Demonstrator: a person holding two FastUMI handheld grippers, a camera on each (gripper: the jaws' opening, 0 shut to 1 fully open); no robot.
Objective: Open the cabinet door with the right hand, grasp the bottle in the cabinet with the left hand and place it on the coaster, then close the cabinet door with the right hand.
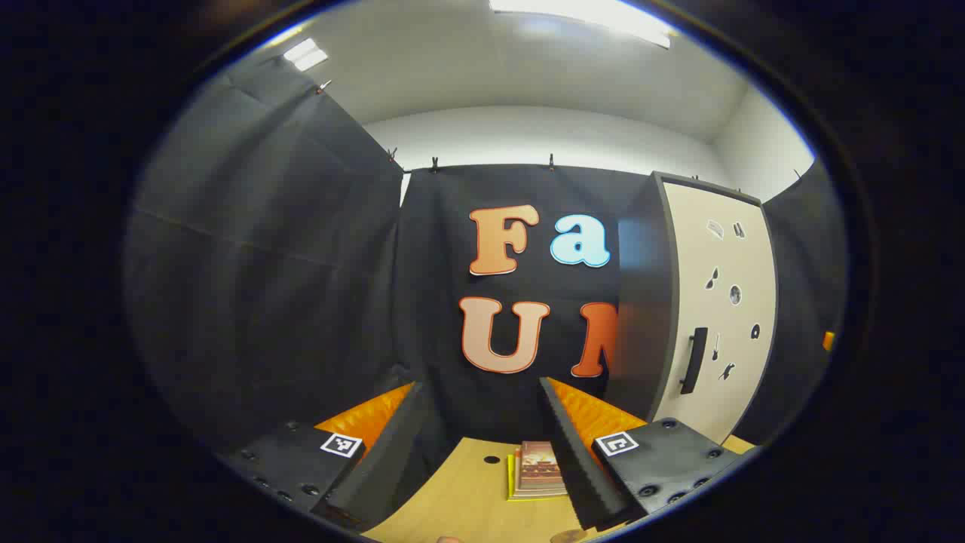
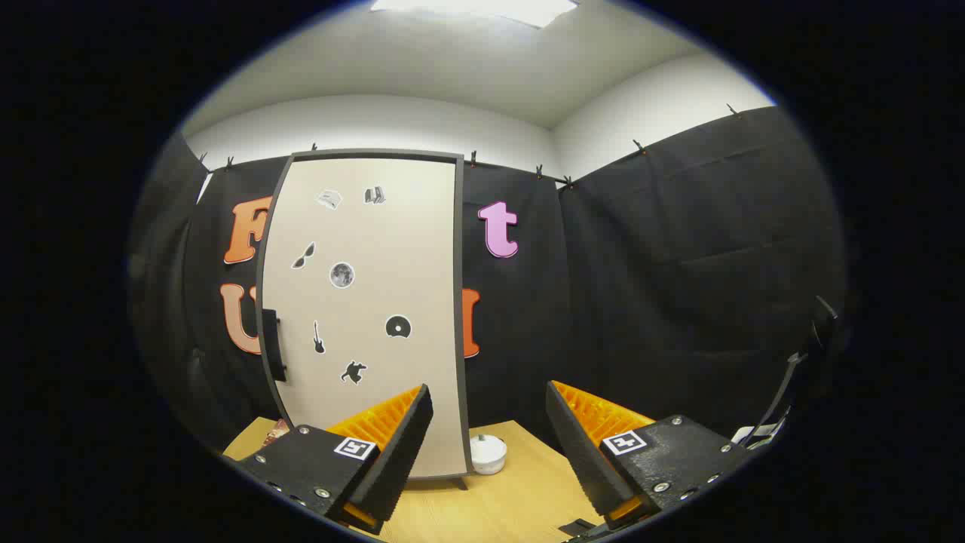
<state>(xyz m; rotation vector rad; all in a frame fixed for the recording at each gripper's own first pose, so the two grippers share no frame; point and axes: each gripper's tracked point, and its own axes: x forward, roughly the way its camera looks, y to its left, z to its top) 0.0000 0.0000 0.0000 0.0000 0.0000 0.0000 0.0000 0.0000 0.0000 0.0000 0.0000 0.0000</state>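
The cabinet stands at the right in the left gripper view, its pale door shut and dotted with small stickers, a black handle on the door's left edge. In the right gripper view the same cabinet door faces me, handle at its left side. The shut door hides whatever is inside. My left gripper is open, well short of the cabinet and left of it. My right gripper is open too, some way in front of the door's right edge, with nothing between its fingers.
A wooden table lies below both grippers. A small stack of books rests on it left of the cabinet. A small white round object sits on the table beside the cabinet's right foot. Black cloth walls surround the booth.
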